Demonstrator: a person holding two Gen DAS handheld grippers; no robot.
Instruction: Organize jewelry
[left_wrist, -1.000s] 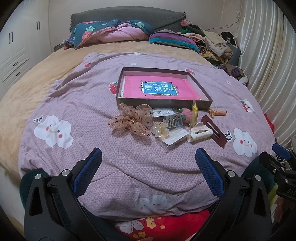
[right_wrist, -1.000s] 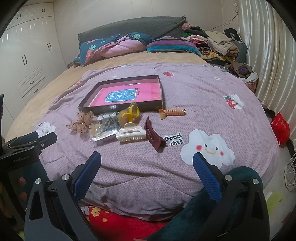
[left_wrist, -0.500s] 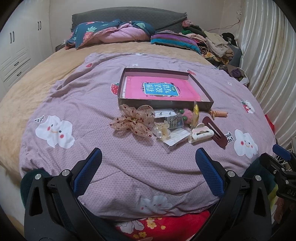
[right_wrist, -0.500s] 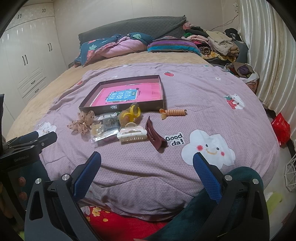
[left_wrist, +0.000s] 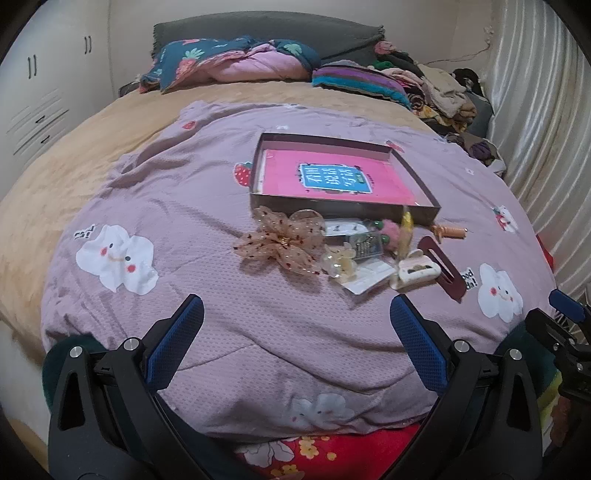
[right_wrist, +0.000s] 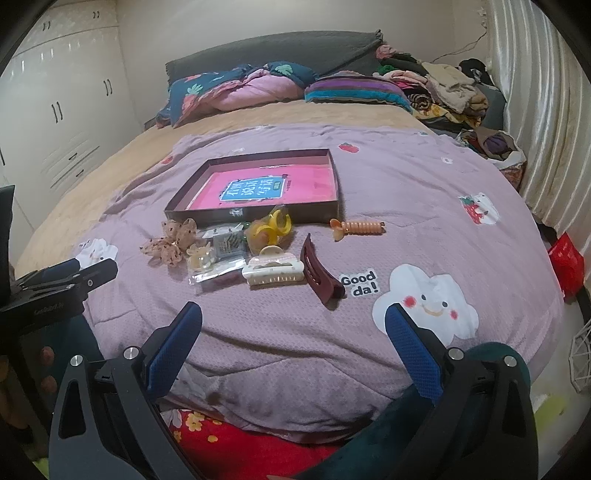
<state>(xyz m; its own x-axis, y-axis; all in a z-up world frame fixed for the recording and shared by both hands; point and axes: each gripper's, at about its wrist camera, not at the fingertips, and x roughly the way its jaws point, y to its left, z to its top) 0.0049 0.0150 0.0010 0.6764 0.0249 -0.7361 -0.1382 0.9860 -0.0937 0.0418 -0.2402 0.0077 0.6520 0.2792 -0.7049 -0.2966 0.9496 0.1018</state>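
Observation:
A shallow dark box (left_wrist: 341, 208) (right_wrist: 317, 214) with a pink book inside lies on the purple quilt. In front of it lie hair accessories: a sheer dotted bow (left_wrist: 284, 243) (right_wrist: 171, 240), a cream claw clip (left_wrist: 417, 271) (right_wrist: 275, 271), a maroon clip (left_wrist: 445, 267) (right_wrist: 319, 273), an orange spiral tie (left_wrist: 448, 232) (right_wrist: 356, 227), yellow rings (right_wrist: 271, 229) and small packets (left_wrist: 364, 245) (right_wrist: 221, 254). My left gripper (left_wrist: 295, 336) and right gripper (right_wrist: 293, 338) are both open and empty, held low at the bed's near edge, well short of the pile.
The quilt (left_wrist: 207, 206) covers a tan bed with pillows (left_wrist: 229, 61) at the head. Piled clothes (right_wrist: 443, 92) and a curtain (right_wrist: 546, 110) line the right side. White wardrobes (right_wrist: 55, 110) stand on the left. A red bag (right_wrist: 567, 262) sits beside the bed.
Both views have crept slightly nearer to the pile of accessories. Both grippers stay open and nothing on the bed has moved.

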